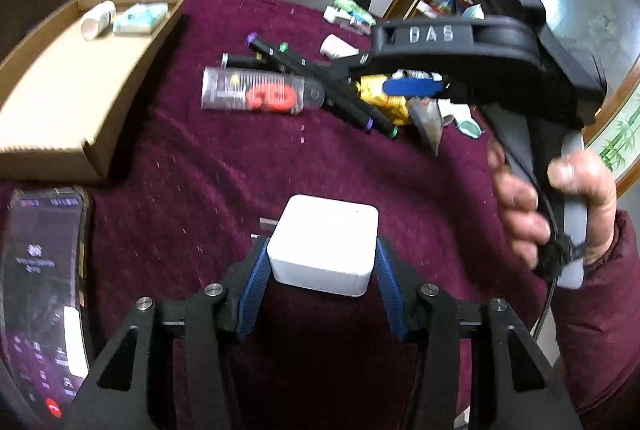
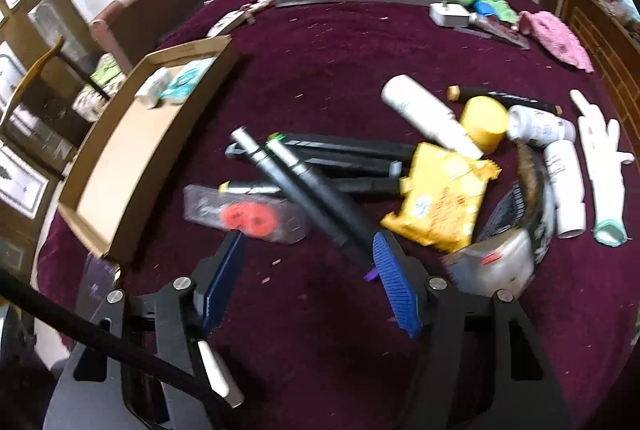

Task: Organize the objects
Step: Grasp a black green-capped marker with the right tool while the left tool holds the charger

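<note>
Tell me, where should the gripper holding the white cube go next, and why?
Probably toward the cardboard box, up and to the left in its view. The left gripper already clamps the white cube between its blue pads, and the box holds only a small white bottle and a teal packet, so there looks to be plenty of bare floor.

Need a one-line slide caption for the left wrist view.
Left gripper grips a white block above the maroon cloth, with a cardboard tray and marker pile beyond.
</note>
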Demonstrator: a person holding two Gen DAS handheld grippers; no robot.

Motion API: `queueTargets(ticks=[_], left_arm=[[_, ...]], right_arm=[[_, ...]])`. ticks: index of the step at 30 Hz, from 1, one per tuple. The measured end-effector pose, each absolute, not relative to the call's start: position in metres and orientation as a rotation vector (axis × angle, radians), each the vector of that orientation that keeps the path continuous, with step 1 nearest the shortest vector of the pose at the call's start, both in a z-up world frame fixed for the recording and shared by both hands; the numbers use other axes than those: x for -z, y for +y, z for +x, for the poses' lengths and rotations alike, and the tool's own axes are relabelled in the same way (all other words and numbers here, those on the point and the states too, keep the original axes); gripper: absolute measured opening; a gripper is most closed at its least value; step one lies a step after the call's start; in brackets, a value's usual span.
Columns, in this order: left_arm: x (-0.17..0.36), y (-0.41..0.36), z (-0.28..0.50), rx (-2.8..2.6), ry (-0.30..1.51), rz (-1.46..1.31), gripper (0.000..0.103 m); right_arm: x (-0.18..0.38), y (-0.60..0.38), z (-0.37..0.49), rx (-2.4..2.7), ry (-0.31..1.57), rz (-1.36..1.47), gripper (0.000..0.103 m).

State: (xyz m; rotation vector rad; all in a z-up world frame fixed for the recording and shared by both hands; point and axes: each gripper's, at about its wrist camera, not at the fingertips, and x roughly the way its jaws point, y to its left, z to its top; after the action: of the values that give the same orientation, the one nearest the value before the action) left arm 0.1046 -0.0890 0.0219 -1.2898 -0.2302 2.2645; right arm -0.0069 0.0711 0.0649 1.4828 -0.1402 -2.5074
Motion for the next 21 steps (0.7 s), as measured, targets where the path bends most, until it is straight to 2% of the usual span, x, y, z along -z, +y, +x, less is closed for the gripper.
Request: queueTargets(ticks=[6, 18, 21], left_arm=[[-0.016, -0.085, 0.106, -2.272, -0.220, -1.298, 0.047], [-0.015, -0.084, 0.104, -2.271, -0.222, -1.297, 0.048], [-0.015, -0.083, 0.103, -2.268, -0.225, -1.299, 0.048]], right_arm=[[-0.062, 0.076, -0.018, 2.557, -0.111, 1.510, 0.066], [-0.050, 0.073, -0.048, 2.513, -0.083, 1.578, 0.042], [-0.045, 0.069, -0.054, 2.498, -0.071, 1.610, 0.041]])
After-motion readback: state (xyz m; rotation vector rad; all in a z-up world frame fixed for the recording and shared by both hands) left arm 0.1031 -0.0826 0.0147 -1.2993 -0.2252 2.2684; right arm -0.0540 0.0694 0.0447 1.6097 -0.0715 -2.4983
